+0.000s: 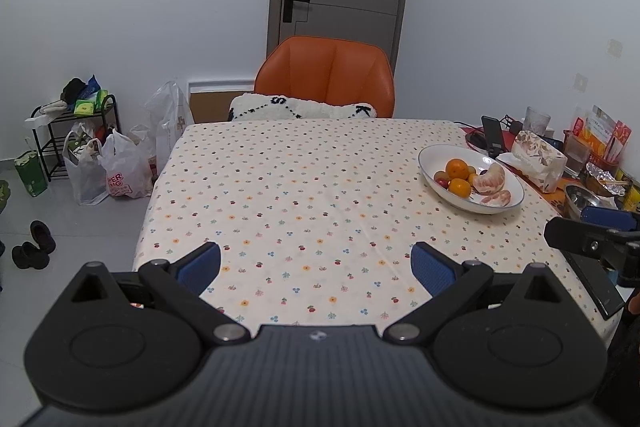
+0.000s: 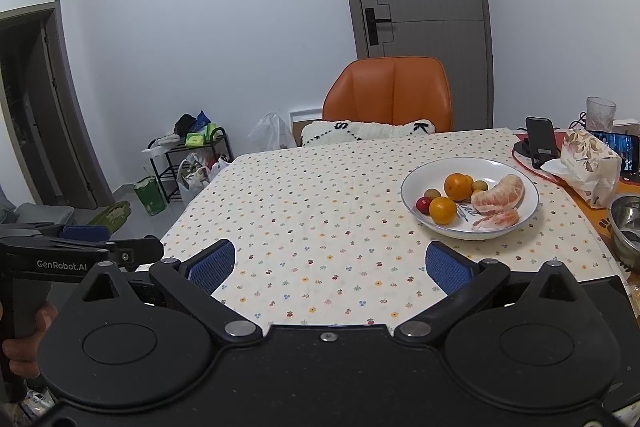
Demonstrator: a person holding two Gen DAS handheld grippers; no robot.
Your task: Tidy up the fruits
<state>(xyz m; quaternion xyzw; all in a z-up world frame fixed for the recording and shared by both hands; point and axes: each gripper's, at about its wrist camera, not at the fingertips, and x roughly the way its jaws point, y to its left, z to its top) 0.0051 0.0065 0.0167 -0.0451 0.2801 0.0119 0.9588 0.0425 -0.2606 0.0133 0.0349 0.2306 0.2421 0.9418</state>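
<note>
Left wrist view: both claws [image 1: 316, 263] [image 2: 331, 264] gape wide, holding nothing

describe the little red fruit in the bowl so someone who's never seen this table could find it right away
On the dotted tablecloth sits a white bowl near the right side. At its left inner edge, beside the nearer orange, lies the small red fruit. It is the only red piece; its small neighbours are yellow-green.

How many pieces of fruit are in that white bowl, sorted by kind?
In the white bowl:
Oranges: 2
Peeled pomelo pieces: 2
Small yellow-green fruits: 2, perhaps more hidden
Small red fruit: 1
Total: 7 visible
</note>
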